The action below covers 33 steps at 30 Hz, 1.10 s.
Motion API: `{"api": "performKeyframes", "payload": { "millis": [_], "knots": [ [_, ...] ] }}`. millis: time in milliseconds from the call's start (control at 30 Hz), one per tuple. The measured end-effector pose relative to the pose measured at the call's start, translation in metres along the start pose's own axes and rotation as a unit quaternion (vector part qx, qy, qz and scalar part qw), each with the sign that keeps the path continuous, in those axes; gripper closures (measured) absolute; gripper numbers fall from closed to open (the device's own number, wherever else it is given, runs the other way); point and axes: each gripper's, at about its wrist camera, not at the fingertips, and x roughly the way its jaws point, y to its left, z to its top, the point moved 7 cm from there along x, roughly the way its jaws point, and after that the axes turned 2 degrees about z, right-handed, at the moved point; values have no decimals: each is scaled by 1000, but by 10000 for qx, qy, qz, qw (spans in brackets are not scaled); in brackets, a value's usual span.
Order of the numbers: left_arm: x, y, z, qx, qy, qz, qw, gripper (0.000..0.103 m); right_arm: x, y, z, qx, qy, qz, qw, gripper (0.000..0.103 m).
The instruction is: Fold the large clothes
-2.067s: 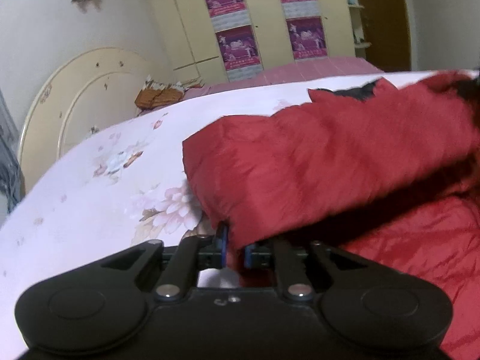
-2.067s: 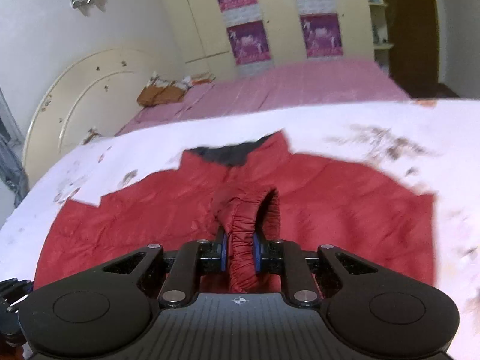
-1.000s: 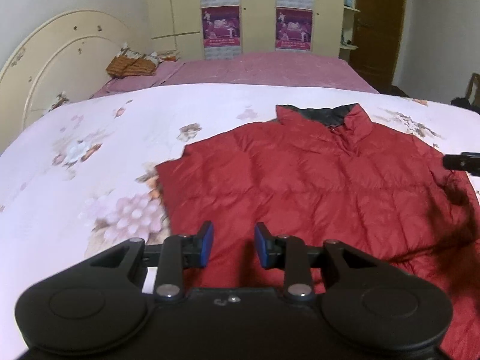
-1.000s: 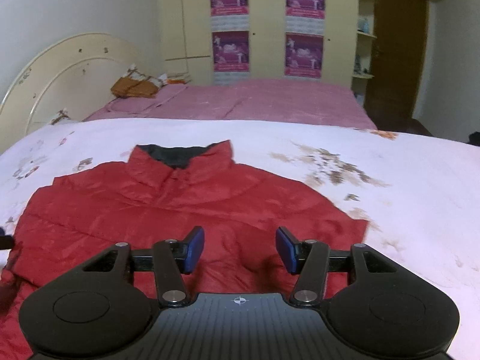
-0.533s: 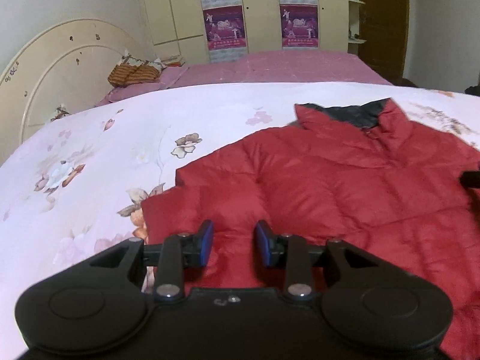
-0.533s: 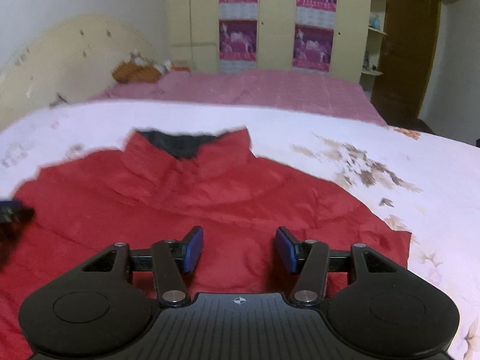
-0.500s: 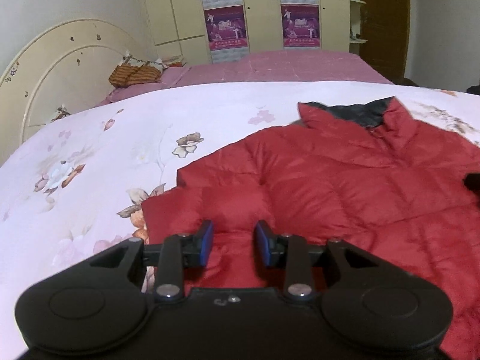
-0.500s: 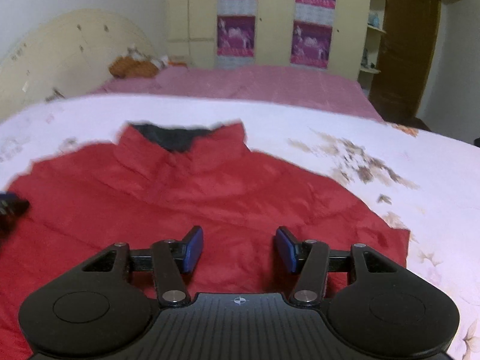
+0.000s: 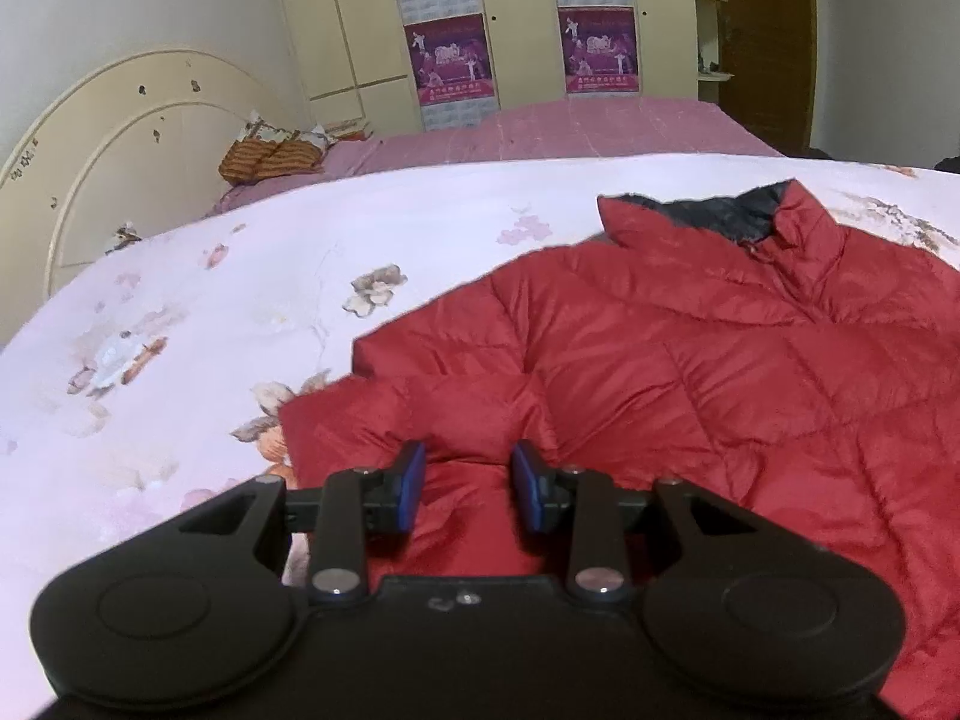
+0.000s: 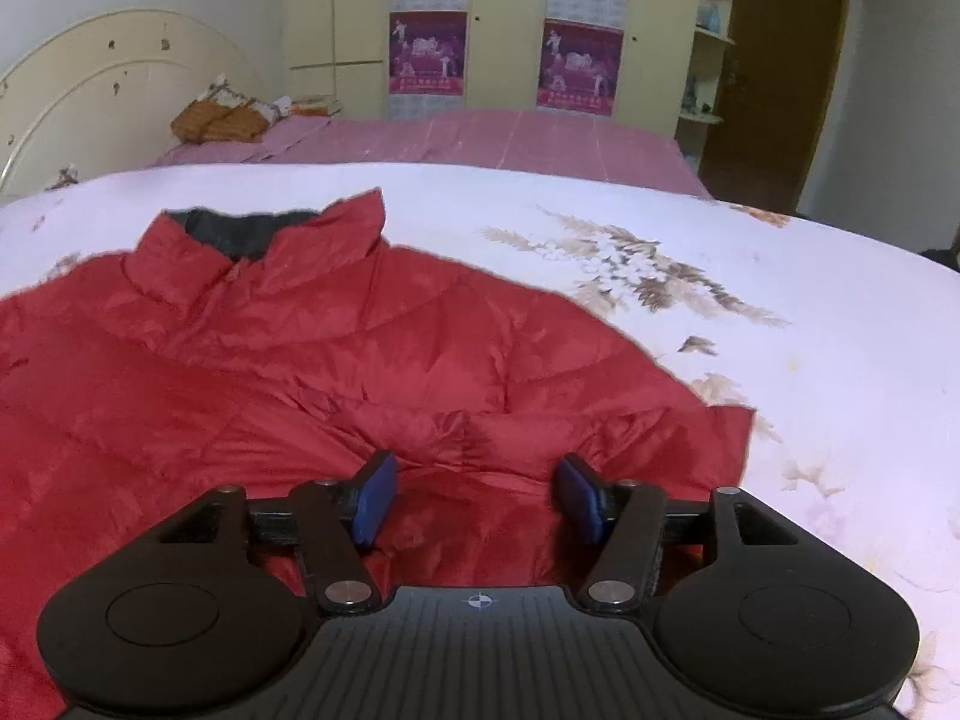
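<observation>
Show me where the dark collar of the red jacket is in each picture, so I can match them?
Left wrist view: the dark collar sits upper right, at the far end of the red jacket.
Right wrist view: the dark collar sits upper left, at the jacket's far end.
Shared landmark: the purple posters on the cream wardrobe behind the bed.

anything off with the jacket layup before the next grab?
Nothing stands out. The red jacket lies flat on the floral bedspread, collar away from the cameras, sleeves folded in; only ordinary puffer creases near both grippers.
</observation>
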Motion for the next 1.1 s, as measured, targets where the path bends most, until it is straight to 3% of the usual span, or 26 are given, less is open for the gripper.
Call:
{"api": "performKeyframes", "payload": {
  "millis": [133,200,267,367,633,767,1100],
  "knots": [
    [-25,2,2,-73,-134,-46,9999,69,-32,7,2,-4,-208,136,9997,45],
    [-39,0,-1,-110,-130,-135,9998,63,-44,11,-1,-24,-259,177,9995,45],
    [-52,-6,-6,-122,-130,-237,9996,51,-53,15,-5,-14,-259,234,9994,45],
    [-66,-17,-17,-92,-119,-387,9991,48,-61,20,-17,-28,-195,275,9994,45],
    [-42,-23,-44,-298,330,-499,9978,42,-38,10,-52,119,399,129,9990,43],
    [-37,-24,-45,-209,339,-425,9983,40,-28,14,-53,-102,490,20,9987,37],
    [-41,-31,-39,-232,571,70,9981,36,-25,10,-42,-278,965,372,9942,32]
  ]
}}
